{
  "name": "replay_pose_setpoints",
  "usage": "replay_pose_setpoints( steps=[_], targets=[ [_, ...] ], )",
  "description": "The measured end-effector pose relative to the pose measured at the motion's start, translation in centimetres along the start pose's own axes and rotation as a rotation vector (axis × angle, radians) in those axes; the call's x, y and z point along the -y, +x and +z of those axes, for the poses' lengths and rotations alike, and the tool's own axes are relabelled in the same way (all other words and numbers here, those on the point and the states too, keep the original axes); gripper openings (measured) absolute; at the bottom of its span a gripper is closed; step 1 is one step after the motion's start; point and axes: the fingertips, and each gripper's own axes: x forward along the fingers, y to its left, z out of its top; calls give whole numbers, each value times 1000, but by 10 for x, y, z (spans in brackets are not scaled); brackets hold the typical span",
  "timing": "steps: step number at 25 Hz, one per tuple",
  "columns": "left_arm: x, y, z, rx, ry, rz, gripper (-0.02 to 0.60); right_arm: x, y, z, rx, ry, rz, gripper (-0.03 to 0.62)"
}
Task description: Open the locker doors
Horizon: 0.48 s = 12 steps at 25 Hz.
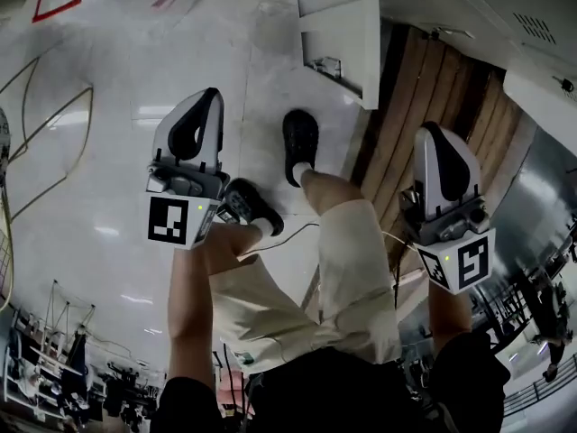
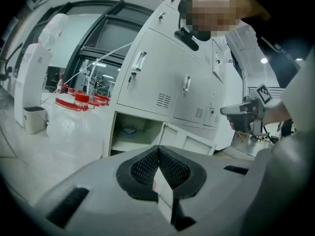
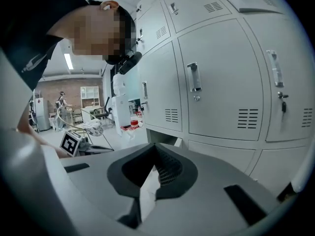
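Note:
The grey lockers (image 3: 221,77) stand close in front of me, their upper doors closed, each with a vertical handle (image 3: 194,77). In the left gripper view a bottom compartment (image 2: 133,132) is open, with its door (image 2: 173,134) swung out. The head view shows that open door (image 1: 338,25) from above. My left gripper (image 1: 206,97) (image 2: 158,150) is shut with nothing between its pads and is held in the air away from the lockers. My right gripper (image 1: 433,135) (image 3: 155,146) is shut and empty too, and it points at the closed doors without touching them.
The person's legs and black shoes (image 1: 300,142) are between the two grippers. A brown planked strip (image 1: 424,97) runs along the foot of the lockers. Water jugs with red caps (image 2: 78,100) and a white bin (image 2: 34,118) stand to the left of the lockers.

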Motion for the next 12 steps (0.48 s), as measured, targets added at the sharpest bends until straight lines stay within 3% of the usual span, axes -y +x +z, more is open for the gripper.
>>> replay_pose_setpoints(
  steps=[6, 12],
  targets=[
    [30, -37, 76, -3, 10, 45, 15, -32, -11, 48, -42, 21, 56, 5],
    [74, -70, 159, 29, -9, 2, 15, -57, -39, 113, -34, 23, 75, 5]
  ],
)
